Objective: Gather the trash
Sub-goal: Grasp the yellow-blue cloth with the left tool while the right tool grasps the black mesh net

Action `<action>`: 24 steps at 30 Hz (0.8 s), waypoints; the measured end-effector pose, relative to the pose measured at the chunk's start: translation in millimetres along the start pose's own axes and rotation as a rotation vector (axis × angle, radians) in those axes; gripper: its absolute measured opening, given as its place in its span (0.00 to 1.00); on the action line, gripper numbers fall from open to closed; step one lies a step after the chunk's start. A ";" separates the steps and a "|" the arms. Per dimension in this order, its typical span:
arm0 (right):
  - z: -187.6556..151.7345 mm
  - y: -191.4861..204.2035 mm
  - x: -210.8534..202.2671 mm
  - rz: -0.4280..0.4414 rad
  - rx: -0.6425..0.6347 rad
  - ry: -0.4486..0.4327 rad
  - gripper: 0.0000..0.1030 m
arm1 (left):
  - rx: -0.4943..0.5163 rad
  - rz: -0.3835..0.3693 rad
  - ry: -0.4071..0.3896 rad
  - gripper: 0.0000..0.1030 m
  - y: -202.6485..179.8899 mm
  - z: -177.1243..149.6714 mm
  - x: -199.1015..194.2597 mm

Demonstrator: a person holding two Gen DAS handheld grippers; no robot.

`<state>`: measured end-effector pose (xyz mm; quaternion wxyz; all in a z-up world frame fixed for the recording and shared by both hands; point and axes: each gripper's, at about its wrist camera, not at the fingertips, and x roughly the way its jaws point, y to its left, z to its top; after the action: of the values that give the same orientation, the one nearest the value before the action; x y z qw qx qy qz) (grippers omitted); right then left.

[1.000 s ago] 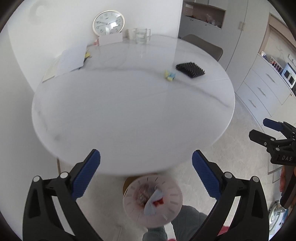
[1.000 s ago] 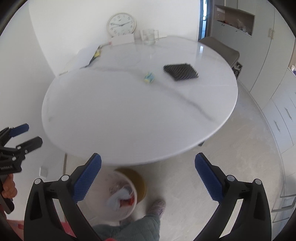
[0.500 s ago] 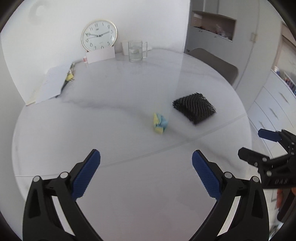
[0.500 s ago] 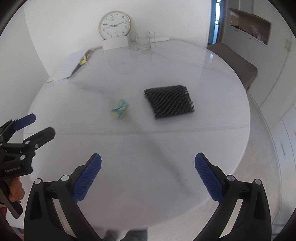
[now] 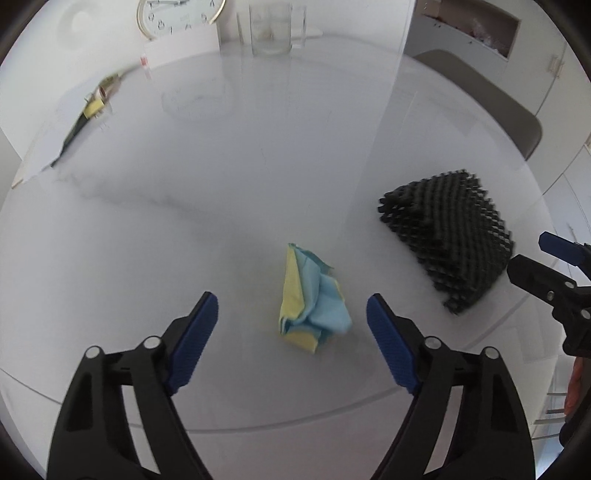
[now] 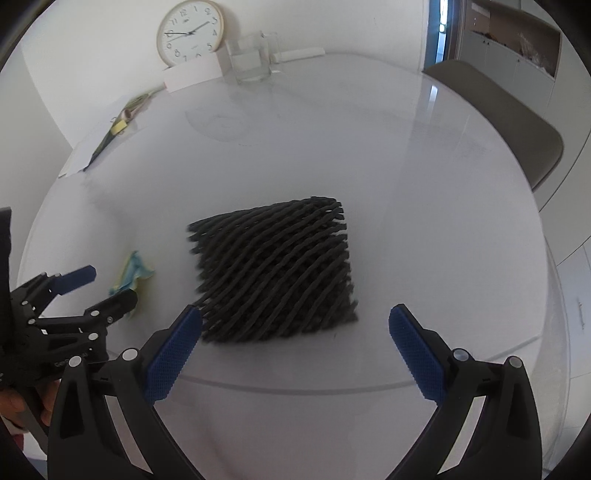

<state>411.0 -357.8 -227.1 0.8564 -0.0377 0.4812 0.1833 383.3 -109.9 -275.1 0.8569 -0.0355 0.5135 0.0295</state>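
Both your claws are spread wide and hold nothing. Your left gripper [image 5: 291, 317] hangs over the white round table [image 5: 221, 192] with the crumpled blue-and-yellow wrapper [image 5: 310, 301] lying between its fingertips, untouched. Your right gripper [image 6: 295, 332] faces the black mesh pad [image 6: 273, 269], just right of the wrapper. At the table's far edge you have a glass jug [image 6: 253, 59] and a clock [image 6: 190, 33].
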 end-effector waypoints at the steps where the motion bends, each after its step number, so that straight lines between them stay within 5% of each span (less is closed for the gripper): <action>1: 0.8 0.0 3.7 0.008 -0.002 0.005 0.97 | 0.003 -0.002 0.007 0.62 -1.0 1.7 4.1; 7: 6.8 8.5 22.7 0.035 -0.032 0.015 0.97 | 0.011 -0.005 0.027 0.34 -6.9 7.2 16.5; 18: 13.6 39.3 53.5 0.045 -0.104 0.061 0.96 | -0.059 -0.041 0.033 0.31 6.2 7.8 12.2; 23: 8.8 34.5 43.7 0.056 -0.091 0.039 0.67 | -0.072 -0.039 0.014 0.31 13.8 8.8 1.3; 24: 7.9 31.5 40.8 0.077 -0.079 0.037 0.49 | -0.078 -0.043 0.011 0.31 15.2 9.8 -0.5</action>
<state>425.6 -315.2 -253.5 0.8375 -0.0563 0.4904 0.2343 390.3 -93.8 -270.5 0.8524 -0.0802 0.5158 0.0310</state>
